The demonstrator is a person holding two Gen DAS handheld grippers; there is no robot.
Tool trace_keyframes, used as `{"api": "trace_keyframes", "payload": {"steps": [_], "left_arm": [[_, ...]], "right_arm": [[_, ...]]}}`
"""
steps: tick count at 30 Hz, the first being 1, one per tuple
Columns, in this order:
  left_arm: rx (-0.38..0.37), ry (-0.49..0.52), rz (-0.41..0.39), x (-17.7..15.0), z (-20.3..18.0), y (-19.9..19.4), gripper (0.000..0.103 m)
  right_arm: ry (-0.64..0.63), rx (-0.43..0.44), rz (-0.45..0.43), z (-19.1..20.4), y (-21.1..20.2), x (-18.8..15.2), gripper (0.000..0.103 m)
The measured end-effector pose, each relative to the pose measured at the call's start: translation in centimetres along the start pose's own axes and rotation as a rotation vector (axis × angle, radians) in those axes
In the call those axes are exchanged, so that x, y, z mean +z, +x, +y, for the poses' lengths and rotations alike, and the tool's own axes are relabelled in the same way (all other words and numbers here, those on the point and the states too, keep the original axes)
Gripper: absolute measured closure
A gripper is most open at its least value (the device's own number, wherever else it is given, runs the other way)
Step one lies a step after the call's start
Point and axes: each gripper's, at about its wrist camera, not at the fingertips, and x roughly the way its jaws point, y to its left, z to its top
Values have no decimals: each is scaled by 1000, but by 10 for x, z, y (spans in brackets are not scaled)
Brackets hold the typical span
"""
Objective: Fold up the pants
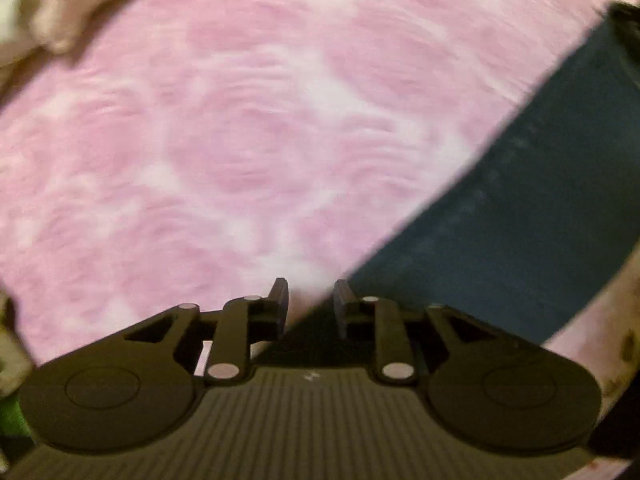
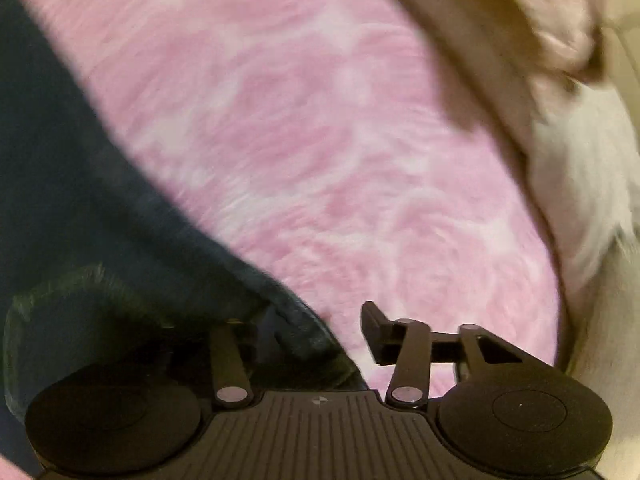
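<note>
The dark blue pants (image 1: pixel 520 220) lie flat on a pink patterned blanket (image 1: pixel 240 140), and their straight edge runs diagonally from my left gripper (image 1: pixel 311 304) to the upper right. That gripper points down over the edge, jaws a narrow gap apart, nothing pinched. In the right wrist view the pants (image 2: pixel 80 160) fill the left side. A thick hem of them sits between the jaws of my right gripper (image 2: pixel 316 320). Its right finger (image 2: pixel 374 320) stands clear of the cloth with pink showing beside it. The left finger is lost against the dark fabric. Both views are motion-blurred.
A beige crumpled cloth (image 1: pixel 52 8) lies on the blanket's far left corner; it also shows as the beige cloth (image 2: pixel 520 40) at the upper right, next to something white and fluffy (image 2: pixel 580 168). The pink blanket (image 2: pixel 320 140) spreads wide ahead of both grippers.
</note>
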Motion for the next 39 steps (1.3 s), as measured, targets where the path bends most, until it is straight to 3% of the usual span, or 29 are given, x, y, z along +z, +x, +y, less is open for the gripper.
{"api": "trace_keyframes", "payload": {"steps": [6, 9, 13, 16, 20, 22, 25, 28, 29, 31, 33, 34, 36, 39], "left_arm": [[50, -175, -75, -35, 32, -44, 82], [64, -245, -89, -66, 28, -65, 79], [54, -337, -95, -109, 6, -84, 67], [33, -392, -76, -137, -18, -82, 51], [-9, -449, -54, -162, -40, -64, 49], [-40, -509, -63, -173, -40, -54, 49], [-88, -636, -73, -191, -29, -33, 37], [-202, -713, -85, -206, -17, -6, 36], [-249, -727, -92, -210, -13, 3, 38], [-367, -756, -123, -218, -7, 20, 51], [-433, -789, -152, -224, 2, 28, 88], [-463, -791, -163, -226, 6, 28, 98], [-505, -773, -191, -231, 16, 22, 103], [-483, -696, -246, -237, 38, -3, 103]], "right_arm": [[174, -63, -104, 13, -49, -8, 53], [250, 17, -162, 35, -69, -3, 53], [233, 101, -236, 78, -93, 2, 53], [241, 181, -280, 112, -106, 4, 53], [236, 282, -285, 160, -112, 4, 53], [224, 295, -282, 181, -117, 2, 53], [238, 321, -272, 208, -122, 4, 52], [228, 284, -273, 237, -128, 15, 52], [229, 265, -270, 245, -128, 20, 52], [240, 221, -258, 260, -131, 30, 52], [271, 175, -230, 274, -133, 40, 52], [286, 168, -213, 279, -133, 44, 52], [307, 148, -183, 293, -135, 56, 52], [335, 144, -154, 311, -144, 72, 52]]}}
